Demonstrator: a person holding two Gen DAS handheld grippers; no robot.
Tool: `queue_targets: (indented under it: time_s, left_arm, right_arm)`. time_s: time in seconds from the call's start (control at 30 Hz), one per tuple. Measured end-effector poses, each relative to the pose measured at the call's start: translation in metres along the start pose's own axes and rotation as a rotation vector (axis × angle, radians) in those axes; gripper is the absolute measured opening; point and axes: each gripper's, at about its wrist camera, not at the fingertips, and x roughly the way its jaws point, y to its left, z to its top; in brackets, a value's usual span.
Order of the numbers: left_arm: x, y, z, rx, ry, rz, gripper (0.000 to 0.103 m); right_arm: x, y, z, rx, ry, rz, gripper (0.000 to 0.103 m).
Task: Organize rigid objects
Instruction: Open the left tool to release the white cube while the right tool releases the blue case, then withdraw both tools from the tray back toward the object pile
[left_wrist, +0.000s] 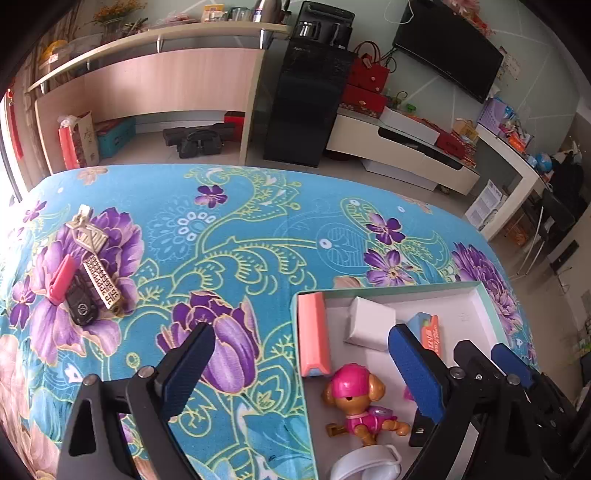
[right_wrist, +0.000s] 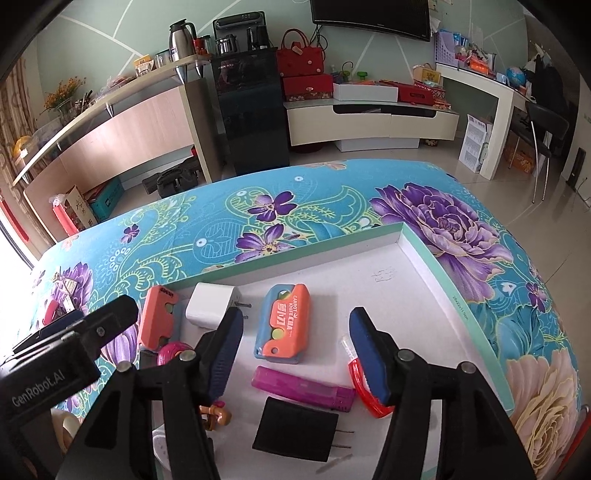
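Observation:
A shallow white tray with a teal rim (left_wrist: 388, 288) (right_wrist: 439, 269) lies on the flowered cloth. It holds a salmon case (right_wrist: 159, 314), a white charger (right_wrist: 210, 302), an orange carrot knife (right_wrist: 284, 325), a purple lighter (right_wrist: 303, 391), a black plug (right_wrist: 295, 428), a red curved piece (right_wrist: 364, 391) and a pink pup toy (left_wrist: 354, 402). My left gripper (left_wrist: 303, 369) stands wide open over the tray's left edge, just above the pup toy. My right gripper (right_wrist: 297, 354) is open above the lighter and grips nothing. Its right finger covers part of the red piece.
On the cloth far to the left lies a small pile: a gold ornament (left_wrist: 98, 269), a black car key (left_wrist: 79, 306) and a pink clip (left_wrist: 61, 278). A white ring (left_wrist: 365, 465) sits at the tray's near edge. Beyond the table stand shelves, a black cabinet and a TV bench.

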Motion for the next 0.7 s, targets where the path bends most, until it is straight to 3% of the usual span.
queue_targets:
  time_s: [0.1, 0.33, 0.43, 0.47, 0.63, 0.7]
  left_arm:
    - [0.0, 0.019, 0.002, -0.039, -0.007, 0.087, 0.101]
    - [-0.008, 0.066, 0.004, -0.127, -0.052, 0.199, 0.103]
    - [-0.013, 0.085, 0.005, -0.156, -0.067, 0.276, 0.103]
    - [-0.014, 0.092, 0.005, -0.17, -0.068, 0.293, 0.103]
    - [-0.02, 0.123, 0.004, -0.239, -0.079, 0.313, 0.103]
    - [-0.025, 0.134, 0.004, -0.252, -0.092, 0.337, 0.103]
  right_arm:
    - [0.004, 0.008, -0.002, -0.016, 0.007, 0.02, 0.071]
    - [0.01, 0.03, -0.006, -0.054, 0.021, 0.054, 0.073]
    - [0.009, 0.039, -0.007, -0.067, 0.009, 0.068, 0.087]
    - [0.009, 0.042, -0.007, -0.069, 0.005, 0.075, 0.087]
    - [0.01, 0.057, -0.009, -0.086, 0.005, 0.096, 0.089]
    - [0.009, 0.064, -0.01, -0.103, -0.008, 0.093, 0.099]
